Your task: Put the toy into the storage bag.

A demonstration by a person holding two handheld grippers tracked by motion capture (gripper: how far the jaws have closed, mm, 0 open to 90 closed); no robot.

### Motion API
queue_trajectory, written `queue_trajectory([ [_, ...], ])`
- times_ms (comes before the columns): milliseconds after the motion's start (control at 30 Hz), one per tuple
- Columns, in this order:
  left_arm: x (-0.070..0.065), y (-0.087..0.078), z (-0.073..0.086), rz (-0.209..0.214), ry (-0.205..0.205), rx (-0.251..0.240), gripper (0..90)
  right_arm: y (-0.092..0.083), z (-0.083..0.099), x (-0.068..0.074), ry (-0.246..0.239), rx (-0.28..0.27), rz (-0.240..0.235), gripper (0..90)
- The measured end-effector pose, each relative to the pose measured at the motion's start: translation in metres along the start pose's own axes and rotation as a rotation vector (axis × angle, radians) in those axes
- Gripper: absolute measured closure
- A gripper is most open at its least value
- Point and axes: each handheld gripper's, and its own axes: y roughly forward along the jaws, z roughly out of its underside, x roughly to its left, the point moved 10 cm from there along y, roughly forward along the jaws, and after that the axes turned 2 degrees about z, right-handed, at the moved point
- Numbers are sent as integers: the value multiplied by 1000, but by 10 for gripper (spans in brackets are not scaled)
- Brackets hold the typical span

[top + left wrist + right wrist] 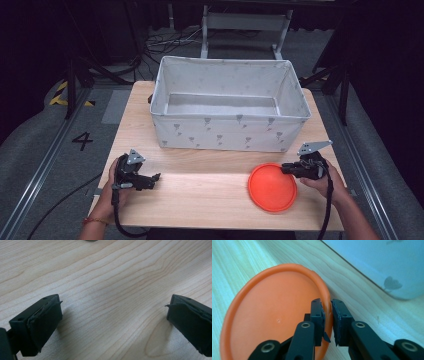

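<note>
An orange plate [272,187] lies on the wooden table [200,195] at the front right, just in front of the fabric box. My right gripper [289,169] is shut on the plate's right rim; in the right gripper view the jaws pinch the rim of the orange plate [274,312] between the pads [337,317], with my right gripper [327,316] coming in from below. My left gripper [154,178] rests low at the front left, held by a hand. In the left gripper view my left gripper [113,308] is open over bare wood, nothing between the jaws.
A large white fabric box [227,132] with small grey prints stands open and empty across the back of the table; its wall [377,262] is close beside the plate. Floor, cables and a metal frame lie beyond the table.
</note>
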Motion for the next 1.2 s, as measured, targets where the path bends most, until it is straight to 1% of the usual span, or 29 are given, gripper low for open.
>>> queue_trajectory([
  [100,0,0,0,0,2,0,4,-11,-7,6,-25,-31,-7,827],
  [167,0,0,0,0,1,0,4,-18,-12,10,-54,-45,5,829],
  [233,0,0,0,1,2,0,4,-21,-14,14,-85,-42,22,829],
  [267,0,0,0,1,2,0,4,-21,-14,14,-85,-42,22,829],
  [333,0,0,0,-1,0,-1,4,-27,-18,21,-127,-48,43,829],
  [367,0,0,0,-3,-1,-1,4,-29,-20,22,-139,-50,47,829],
  [467,0,0,0,-4,-2,-1,4,-30,-21,24,-149,-49,53,829],
  [500,0,0,0,-4,-3,-2,4,-32,-25,29,-175,-52,63,829],
  [533,0,0,0,-4,-3,-2,4,-33,-26,31,-186,-51,64,830],
  [567,0,0,0,-4,-3,-2,4,-33,-26,31,-186,-51,64,830],
  [733,0,0,0,-5,-3,-2,4,-43,-35,38,-228,-59,77,830],
  [800,-1,-1,1,-10,-12,-2,4,-48,-39,40,-241,-62,76,830],
  [833,-1,-1,0,-12,-14,-5,4,-52,-42,41,-253,-67,83,830],
  [933,-1,-1,1,-14,-16,-4,5,-57,-46,42,-272,-60,96,830],
  [1000,-1,-1,1,-14,-15,-4,5,-61,-49,44,-296,-49,104,831],
  [1067,-1,-1,1,-15,-12,-5,5,-63,-51,44,-301,-47,108,831],
  [1100,-1,-1,1,-15,-11,-5,7,-67,-54,46,-314,-41,118,831],
  [1167,-1,-1,1,-14,-10,-5,9,-68,-55,46,-320,-39,119,831],
  [1200,-1,-1,1,-14,-10,-4,12,-73,-59,47,-336,-31,131,832],
])
